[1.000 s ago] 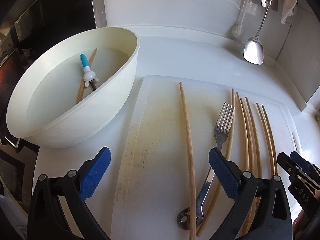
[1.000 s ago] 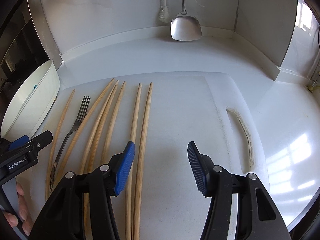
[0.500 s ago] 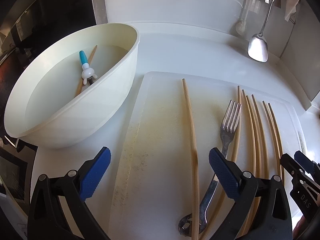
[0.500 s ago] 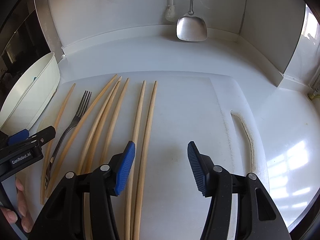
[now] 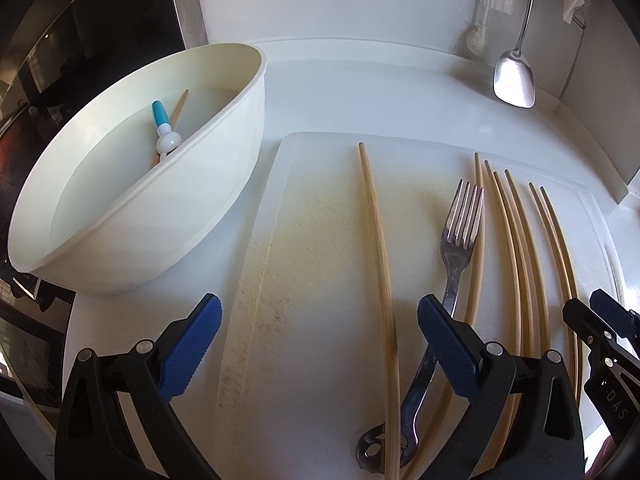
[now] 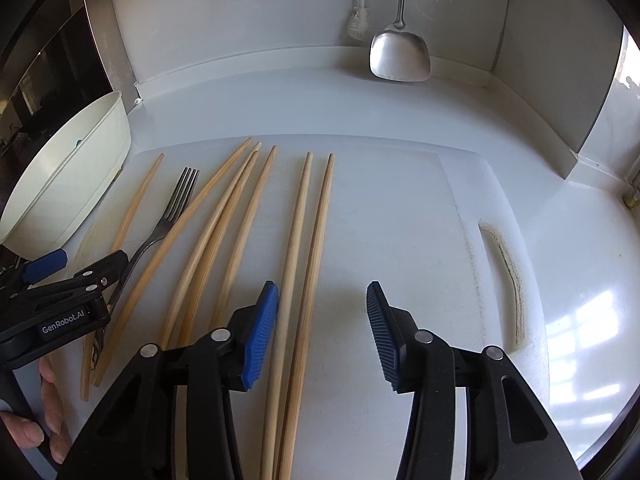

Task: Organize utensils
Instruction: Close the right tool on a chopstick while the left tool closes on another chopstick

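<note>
The right tool [image 6: 320,332], jaws just narrowed but gripping nothing, hangs over the rightmost 2 chopsticks [image 6: 310,240] lying side by side on the cutting board [image 6: 400,208]. Centre both between the pads before clenching (they roll easily). The left tool [image 5: 320,344] stands released above the fork [image 5: 460,232].

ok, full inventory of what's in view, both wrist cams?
cutting board: 1, white, on the counter
chopsticks: 7 on the board, tan wood, lying lengthwise
fork: 1, silver, on the board among the chopsticks
bowl: 1, cream, left of the board
training chopsticks: blue and white top, inside the bowl
spatula: 1, steel, hanging at the back wall
brush: 1, white, beside the spatula
left gripper: black, blue pads, open
right gripper: black, blue pads, jaws just closed further, open over two chopsticks
</note>
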### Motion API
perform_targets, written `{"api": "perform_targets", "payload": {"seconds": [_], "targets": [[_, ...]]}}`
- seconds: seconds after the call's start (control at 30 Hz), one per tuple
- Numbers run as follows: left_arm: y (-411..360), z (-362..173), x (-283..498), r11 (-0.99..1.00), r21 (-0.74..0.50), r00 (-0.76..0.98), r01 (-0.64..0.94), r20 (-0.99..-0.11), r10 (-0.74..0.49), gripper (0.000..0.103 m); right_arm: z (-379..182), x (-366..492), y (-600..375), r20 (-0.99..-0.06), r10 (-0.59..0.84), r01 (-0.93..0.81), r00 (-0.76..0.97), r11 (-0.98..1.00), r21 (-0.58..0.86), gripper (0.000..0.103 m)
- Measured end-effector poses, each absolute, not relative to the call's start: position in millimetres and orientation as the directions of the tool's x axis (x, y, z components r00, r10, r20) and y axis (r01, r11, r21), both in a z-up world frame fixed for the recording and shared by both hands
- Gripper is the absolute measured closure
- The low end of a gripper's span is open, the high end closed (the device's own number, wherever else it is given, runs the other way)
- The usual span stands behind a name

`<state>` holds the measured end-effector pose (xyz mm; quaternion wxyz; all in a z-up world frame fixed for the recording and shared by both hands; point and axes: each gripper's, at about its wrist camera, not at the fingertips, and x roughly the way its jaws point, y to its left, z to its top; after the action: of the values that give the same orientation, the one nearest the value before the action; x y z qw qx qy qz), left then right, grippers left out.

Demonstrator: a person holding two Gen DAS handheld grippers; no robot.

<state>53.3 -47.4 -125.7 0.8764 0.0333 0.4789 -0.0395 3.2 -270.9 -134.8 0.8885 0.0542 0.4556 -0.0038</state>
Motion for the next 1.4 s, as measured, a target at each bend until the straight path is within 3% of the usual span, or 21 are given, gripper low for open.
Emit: {"api": "perform_targets", "payload": {"seconds": [0.57,0.8,0.9,1.0,1.17,1.3,1.4], "targets": [[-45,-127,54,0.996,0.001,0.540,0.093,-0.840,-0.050,0.006,-134,4,-274,-0.809,0.003,0.077,0.587,0.995,0.059,0.062],[-49,-127,54,0.995,0.000,0.548,0.098,-0.835,-0.054,0.009,-138,5,-264,-0.810,-0.003,0.045,0.587,0.999,0.029,0.073],[-54,-125,50,0.993,-0.002,0.555,0.120,-0.829,-0.069,0.019,-138,5,-259,-0.807,-0.007,0.025,0.591,1.000,0.010,0.084],[-62,-121,46,0.988,-0.006,0.556,0.154,-0.826,-0.091,0.039,-138,6,-255,-0.805,-0.003,0.014,0.593,1.000,0.007,0.090],[-68,-119,47,0.984,-0.007,0.553,0.178,-0.827,-0.106,0.051,-138,8,-253,-0.804,0.000,0.006,0.595,1.000,0.004,0.095],[-80,-117,44,0.977,0.005,0.559,0.214,-0.821,-0.118,0.079,-139,7,-252,-0.802,-0.004,0.002,0.598,1.000,-0.003,0.096],[-89,-117,41,0.972,0.016,0.565,0.235,-0.816,-0.123,0.092,-139,7,-252,-0.801,0.001,0.003,0.599,1.000,0.004,0.097]]}}
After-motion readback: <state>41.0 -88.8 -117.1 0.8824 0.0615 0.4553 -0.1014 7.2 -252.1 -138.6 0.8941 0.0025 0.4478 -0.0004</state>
